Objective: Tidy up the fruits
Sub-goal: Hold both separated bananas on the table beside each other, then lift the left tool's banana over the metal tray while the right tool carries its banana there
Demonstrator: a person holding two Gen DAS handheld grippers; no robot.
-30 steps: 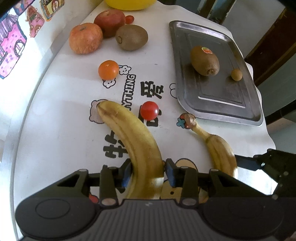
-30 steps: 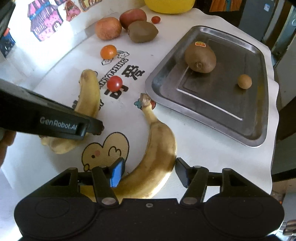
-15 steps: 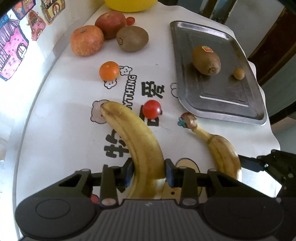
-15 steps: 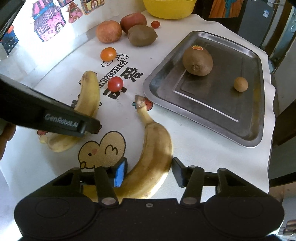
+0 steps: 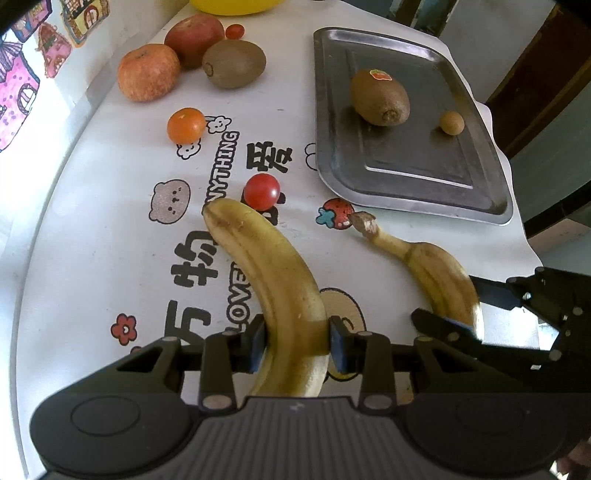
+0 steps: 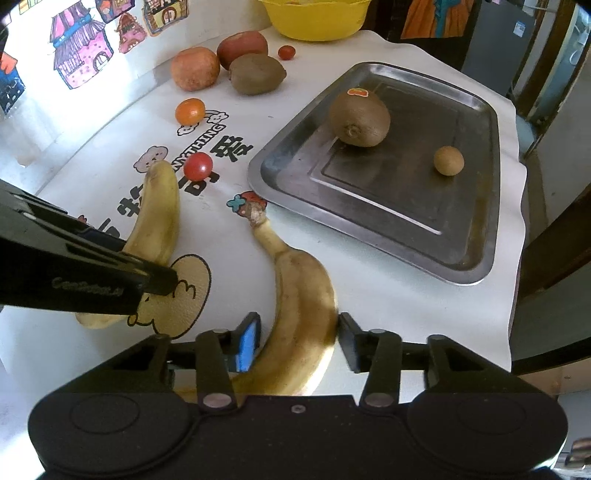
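Note:
My left gripper point(image 5: 297, 343) is shut on the left banana point(image 5: 266, 266), its blue pads pressed to both sides near the lower end. That banana's tip lies beside a cherry tomato point(image 5: 261, 191). In the right wrist view my right gripper point(image 6: 297, 339) straddles the fat part of the second, browner banana point(image 6: 303, 295). Its jaws are opening slightly, and the pads are against the peel. This banana's stem point(image 6: 256, 218) points at the steel tray point(image 6: 369, 229). On the tray lie a stickered kiwi point(image 6: 360, 120) and a small brown fruit point(image 6: 448, 160).
At the far left of the printed tablecloth sit two apples point(image 5: 147, 72) point(image 5: 194, 35), a kiwi point(image 5: 234, 62), a small orange point(image 5: 185, 125) and a tiny tomato point(image 5: 234, 31). A yellow bowl point(image 6: 314, 16) stands at the back. The table edge runs just right of the tray.
Both grippers closed in on their bananas. Each banana shifted on the cloth: the left one's tip came off the bear print, and the right one's stem slid off the strawberry print.

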